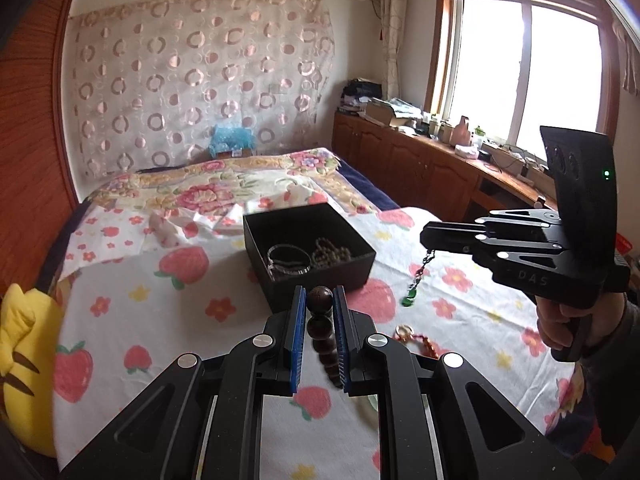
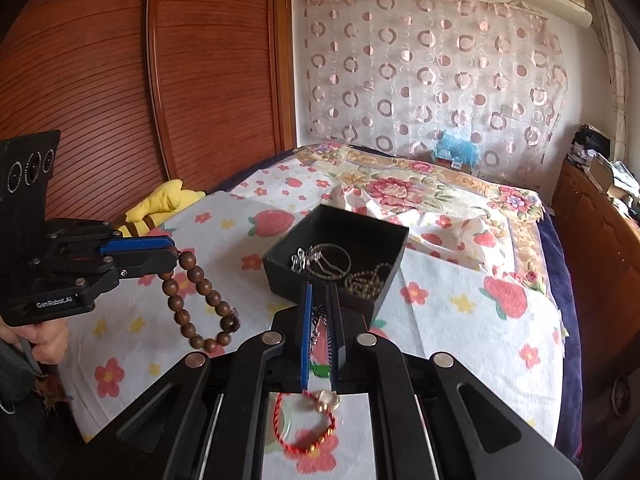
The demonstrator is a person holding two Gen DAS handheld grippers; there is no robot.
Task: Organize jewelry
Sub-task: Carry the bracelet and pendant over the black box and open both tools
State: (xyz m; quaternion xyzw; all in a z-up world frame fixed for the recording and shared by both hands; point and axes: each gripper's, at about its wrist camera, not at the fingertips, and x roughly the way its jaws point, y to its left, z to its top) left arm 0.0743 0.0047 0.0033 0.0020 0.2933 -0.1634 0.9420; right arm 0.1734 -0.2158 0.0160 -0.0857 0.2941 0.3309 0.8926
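Left claw point(image 2: 174, 254) grips beads point(image 2: 200, 300) — box point(image 2: 344, 216) holds bracelets point(image 2: 320, 260).

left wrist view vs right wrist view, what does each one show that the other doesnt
Only the left wrist view shows the window, the cluttered counter beneath it, and the right tongs dangling a chain with a green pendant.

Only the right wrist view shows the whole wooden bead bracelet hanging from the left tongs, the red cord bracelet in full, and the wardrobe doors.

Both show the black box holding jewelry, the strawberry-print sheet and the yellow plush toy.
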